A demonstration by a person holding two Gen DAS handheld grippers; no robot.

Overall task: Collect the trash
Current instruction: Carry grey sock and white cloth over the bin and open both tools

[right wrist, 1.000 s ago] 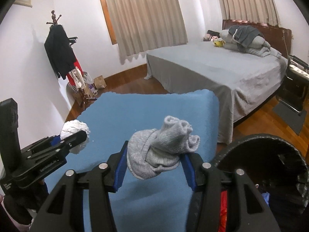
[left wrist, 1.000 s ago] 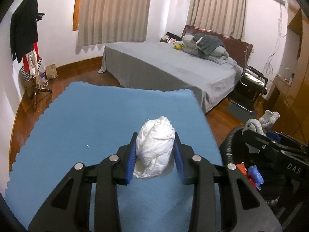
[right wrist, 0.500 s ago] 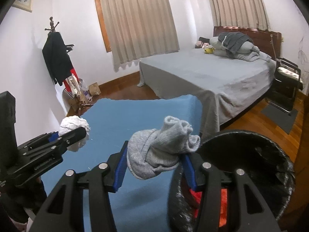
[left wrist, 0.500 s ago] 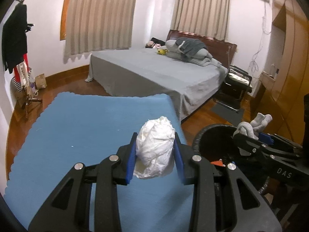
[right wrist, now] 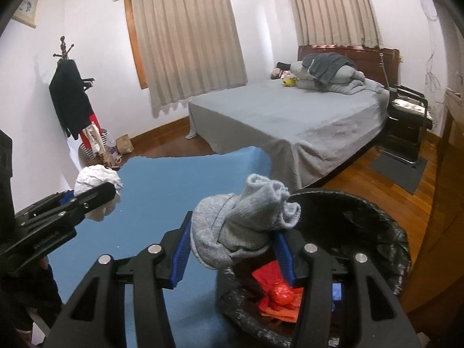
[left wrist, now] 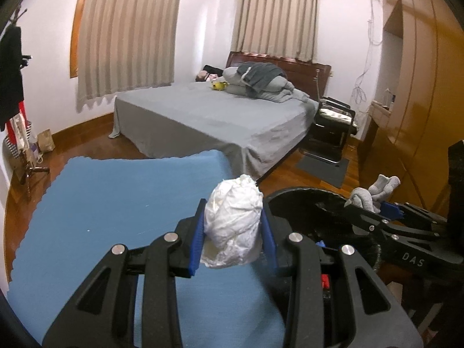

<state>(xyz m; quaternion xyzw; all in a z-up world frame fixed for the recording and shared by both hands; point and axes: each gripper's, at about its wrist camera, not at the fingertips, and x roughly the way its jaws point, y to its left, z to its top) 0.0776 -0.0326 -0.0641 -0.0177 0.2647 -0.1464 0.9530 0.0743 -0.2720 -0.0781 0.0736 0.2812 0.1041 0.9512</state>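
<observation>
Left wrist: left gripper (left wrist: 232, 239) clamps crinkled white paper wad (left wrist: 232, 229); right gripper (right wrist: 232, 249) pinches bunched grey knit sock (right wrist: 240, 223).

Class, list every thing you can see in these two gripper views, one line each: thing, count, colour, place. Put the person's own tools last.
paper wad: one, white, clamped in the left gripper, above the mat's edge
sock bundle: one, grey, clamped in the right gripper, at the bin's rim
trash bin: one, black, beside the mat; red and blue scraps inside
mat: one, blue, under both grippers
bed: one, grey sheet, behind the mat
bedding pile: one, grey, at the headboard
curtains: two, beige, over the windows
coat stand: one, dark clothes, far left corner
chair: one, black, beside the bed
left gripper: black, blue pads
right gripper: black, blue pads
</observation>
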